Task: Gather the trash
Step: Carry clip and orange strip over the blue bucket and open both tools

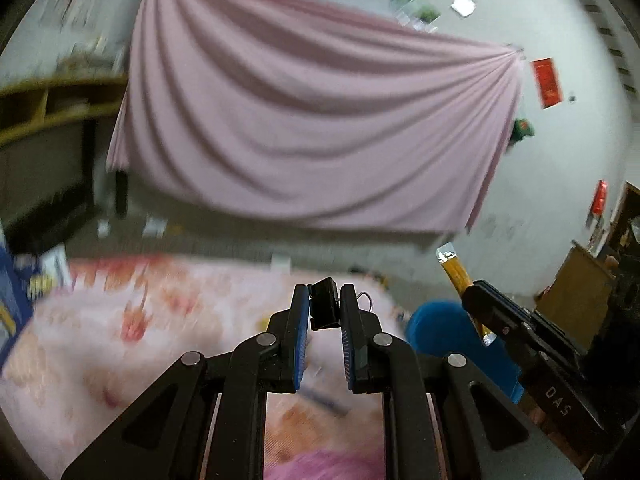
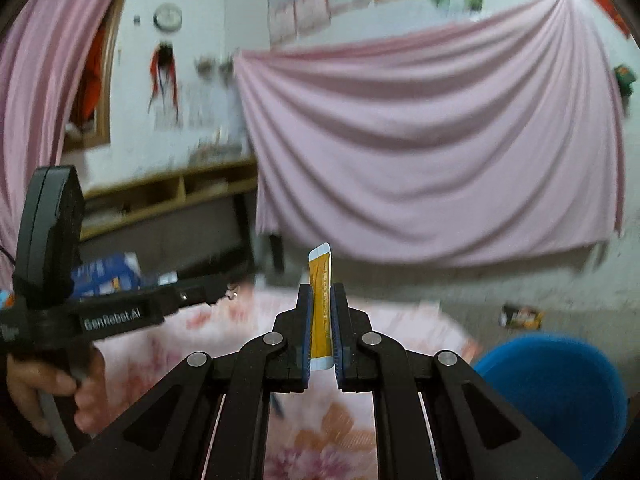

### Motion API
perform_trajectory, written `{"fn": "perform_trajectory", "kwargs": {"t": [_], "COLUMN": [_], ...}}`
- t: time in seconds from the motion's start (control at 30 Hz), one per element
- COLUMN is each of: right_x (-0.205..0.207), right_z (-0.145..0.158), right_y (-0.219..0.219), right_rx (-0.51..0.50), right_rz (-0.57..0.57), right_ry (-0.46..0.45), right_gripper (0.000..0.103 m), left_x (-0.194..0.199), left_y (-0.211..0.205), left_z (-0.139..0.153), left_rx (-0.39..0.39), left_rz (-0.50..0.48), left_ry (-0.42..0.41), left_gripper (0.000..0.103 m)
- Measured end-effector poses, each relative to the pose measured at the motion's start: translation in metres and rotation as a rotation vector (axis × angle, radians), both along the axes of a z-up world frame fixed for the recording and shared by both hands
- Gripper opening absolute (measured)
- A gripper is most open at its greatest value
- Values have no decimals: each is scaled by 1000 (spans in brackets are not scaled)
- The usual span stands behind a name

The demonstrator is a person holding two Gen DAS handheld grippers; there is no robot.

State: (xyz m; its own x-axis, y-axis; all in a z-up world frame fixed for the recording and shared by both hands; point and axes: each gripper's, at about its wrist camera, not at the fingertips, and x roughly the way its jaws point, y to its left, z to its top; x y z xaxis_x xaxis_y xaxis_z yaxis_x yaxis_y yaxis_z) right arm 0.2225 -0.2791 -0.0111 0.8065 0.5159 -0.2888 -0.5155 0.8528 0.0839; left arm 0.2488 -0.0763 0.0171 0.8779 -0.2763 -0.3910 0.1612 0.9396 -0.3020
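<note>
Left gripper (image 1: 325, 307): jaws are clamping a small black binder clip (image 1: 323, 305), its wire handle poking out on the right side. The clip is sitting high, near the fingertips, not deep in the pads.

Right gripper (image 2: 321, 312): jaws are pinching an orange sachet (image 2: 320, 300) with white ends, held upright, its top sticking out beyond the tips. In the left wrist view the same sachet (image 1: 454, 268) is showing at right, tilted, in the right gripper (image 1: 474, 300).

Both tools are hanging above a table with a floral cloth (image 2: 400, 328). A blue bin (image 2: 560, 384), likely where the trash goes, is standing near right of the table. Another wrapper (image 2: 522, 317) is lying on the floor beyond the bin. A pink sheet (image 1: 312, 112) is hanging on the far wall.

Risks, as judgement:
- Clip is gripped shallowly; a jolt or quick swing could pivot it out and drop it onto the cloth.
- Sachet is thin and slick; it could slide down between the pads.
- The two tools are working close together; heading for the bin at once could knock them together.
- Background is blurring, so aim over the bin rim is uncertain.
</note>
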Motion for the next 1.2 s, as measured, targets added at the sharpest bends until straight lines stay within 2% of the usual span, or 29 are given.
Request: {"fn": "perform_trajectory", "kwargs": {"t": [0.1, 0.27, 0.47, 0.67, 0.8, 0.9, 1.07, 1.2], "right_x": [-10, -23, -35, -49, -49, -46, -40, -30], "right_z": [14, 31, 46, 51, 49, 46, 39, 31], "right_y": [-13, -32, -52, -77, -84, -91, -107, -119], "right_rx": [33, 36, 58, 36, 8, 3, -11, -30], "right_rz": [-49, -119, -202, -302, -369, -397, -446, -486], "right_ry": [-103, -223, -320, -407, -412, -386, -327, -241], "right_gripper": [7, 7, 7, 7, 7, 7, 7, 8], "left_x": [-8, -13, -21, -31, -28, -24, -13, -3], "left_y": [-20, -41, -69, -107, -132, -153, -179, -195], "left_z": [26, 52, 65, 68, 63, 58, 48, 39], "left_rx": [16, 13, 26, 83, 89, 102, 109, 108], "left_rz": [-25, -81, -128, -160, -192, -222, -265, -294], "left_ry": [-121, -209, -294, -417, -448, -443, -394, -325], "left_gripper": [12, 12, 12, 13, 13, 13, 13, 13]}}
